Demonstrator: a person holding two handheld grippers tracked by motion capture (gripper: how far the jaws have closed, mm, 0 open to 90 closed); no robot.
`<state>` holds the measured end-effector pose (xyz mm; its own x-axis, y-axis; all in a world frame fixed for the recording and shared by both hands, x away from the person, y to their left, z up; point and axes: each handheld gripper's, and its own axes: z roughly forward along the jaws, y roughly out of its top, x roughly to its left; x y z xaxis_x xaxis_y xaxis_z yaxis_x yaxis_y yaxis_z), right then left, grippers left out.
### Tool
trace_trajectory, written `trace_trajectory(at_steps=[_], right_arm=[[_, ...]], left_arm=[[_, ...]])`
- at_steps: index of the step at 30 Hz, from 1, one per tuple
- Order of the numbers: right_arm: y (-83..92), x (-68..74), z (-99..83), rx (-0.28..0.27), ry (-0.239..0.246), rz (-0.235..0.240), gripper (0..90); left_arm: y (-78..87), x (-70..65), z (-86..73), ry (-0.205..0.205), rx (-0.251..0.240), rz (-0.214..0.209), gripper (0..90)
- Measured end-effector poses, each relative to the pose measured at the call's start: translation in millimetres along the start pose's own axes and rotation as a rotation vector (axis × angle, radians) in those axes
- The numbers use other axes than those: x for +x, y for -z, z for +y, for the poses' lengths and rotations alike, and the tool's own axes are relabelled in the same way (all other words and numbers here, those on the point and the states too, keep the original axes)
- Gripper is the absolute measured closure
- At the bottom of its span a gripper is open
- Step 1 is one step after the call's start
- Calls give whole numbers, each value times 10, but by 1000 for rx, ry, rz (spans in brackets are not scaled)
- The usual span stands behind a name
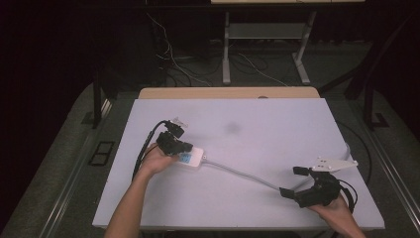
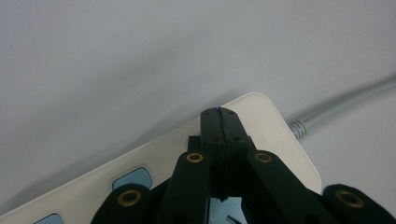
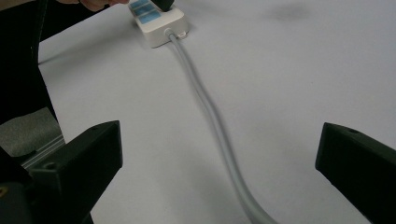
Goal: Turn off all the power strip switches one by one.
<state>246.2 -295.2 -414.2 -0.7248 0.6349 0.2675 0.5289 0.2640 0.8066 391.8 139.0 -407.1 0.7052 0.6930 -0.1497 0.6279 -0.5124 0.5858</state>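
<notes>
The left tool (image 1: 184, 147) rests over a white power strip (image 1: 192, 158) that lies flat on the white counter (image 1: 277, 134). In the left gripper view its two black jaws stand pressed tip to tip, with no gap and nothing between them, directly above the strip's cable end (image 2: 275, 135). Blue socket covers (image 2: 133, 177) sit on the strip's top face beside and behind the jaws.

A grey cable (image 1: 242, 173) leaves the strip's end just ahead of the left tool and runs across the counter toward the right tool (image 1: 292, 182).

The right tool is held low over the counter, well apart from the strip. Its jaws stand wide apart. In the right gripper view the cable (image 3: 210, 112) lies on the counter between the two jaws, closer to neither, and passes under the tool at the near edge. No jaw touches it. The strip (image 3: 159, 21) lies far ahead of this tool, at the cable's other end.
</notes>
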Motion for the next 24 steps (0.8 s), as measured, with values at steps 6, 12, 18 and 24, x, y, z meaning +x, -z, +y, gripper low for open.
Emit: trace_trajectory(at_steps=[6, 12, 18, 24], right_arm=[[1, -17, -2, -1, -6, -1, 5], [-1, -19, -4, 0, -7, -2, 5], [0, -19, -3, -1, -8, -3, 5], [5, -25, -2, -11, -16, 5, 5]], left_arm=[[71, -33, 21, -24, -16, -24, 895], [218, -31, 77, -29, -51, -7, 895], [354, 3, 69, -24, -74, 19, 895], [459, 51, 21, -12, -84, 43, 895]])
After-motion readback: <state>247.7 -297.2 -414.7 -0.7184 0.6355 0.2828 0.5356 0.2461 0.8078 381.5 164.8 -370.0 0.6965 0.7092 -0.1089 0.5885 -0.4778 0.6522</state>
